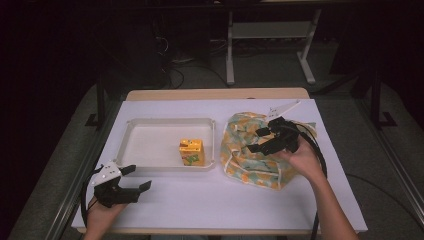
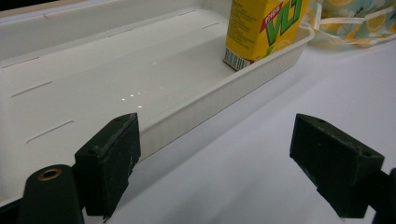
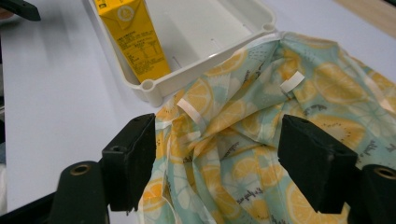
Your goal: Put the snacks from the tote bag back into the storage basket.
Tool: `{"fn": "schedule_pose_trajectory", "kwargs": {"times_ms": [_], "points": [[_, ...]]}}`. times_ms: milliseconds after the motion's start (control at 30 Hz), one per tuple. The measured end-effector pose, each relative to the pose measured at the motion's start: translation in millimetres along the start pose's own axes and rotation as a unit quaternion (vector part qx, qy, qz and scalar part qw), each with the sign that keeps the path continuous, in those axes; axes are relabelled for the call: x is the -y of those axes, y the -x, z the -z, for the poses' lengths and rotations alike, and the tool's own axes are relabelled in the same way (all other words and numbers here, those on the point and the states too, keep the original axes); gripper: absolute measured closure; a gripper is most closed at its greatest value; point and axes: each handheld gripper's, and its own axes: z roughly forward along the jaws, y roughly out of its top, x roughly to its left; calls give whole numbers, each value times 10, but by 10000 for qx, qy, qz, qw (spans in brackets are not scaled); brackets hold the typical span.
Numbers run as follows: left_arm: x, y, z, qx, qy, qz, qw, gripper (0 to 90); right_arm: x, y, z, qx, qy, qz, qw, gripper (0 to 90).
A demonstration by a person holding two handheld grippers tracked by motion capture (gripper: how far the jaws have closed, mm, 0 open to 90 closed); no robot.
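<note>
A yellow juice carton [image 1: 192,151] [image 2: 261,28] [image 3: 132,37] stands upright in the near right corner of a white tray [image 1: 150,122] [image 2: 224,91] [image 3: 154,88]. A crumpled cloth bag [image 1: 250,150] [image 3: 243,140] [image 2: 359,23] printed with lemon slices lies right of the tray, touching it. My right gripper [image 1: 257,140] [image 3: 217,163] hovers open over the bag, jaws spread with cloth below them. My left gripper [image 1: 136,177] [image 2: 215,168] rests open on the white table cover just in front of the tray's near left corner, nothing between its jaws.
The white cover [image 1: 215,200] spans the table. A wooden table edge [image 1: 215,94] shows at the back. Table legs and cables [image 1: 230,50] lie on the dark floor beyond.
</note>
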Motion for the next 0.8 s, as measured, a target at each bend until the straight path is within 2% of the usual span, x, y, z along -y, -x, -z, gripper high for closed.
{"fn": "schedule_pose_trajectory", "kwargs": {"times_ms": [133,200,233,567,800], "points": [[3,1,-2,1,-12,-3,10000,158,106,11,31,-1,12,-9,10000,273],[3,2,-2,-1,-18,-10,10000,158,147,5,50,20,-57,-103,9999,273],[3,1,-2,1,-14,-4,10000,158,173,4,61,18,7,-46,10000,276],[13,2,-1,-15,-2,18,10000,158,370,-21,146,38,34,-131,9999,275],[16,1,8,-30,-27,17,10000,158,579,-21,162,51,24,-288,9996,274]]}}
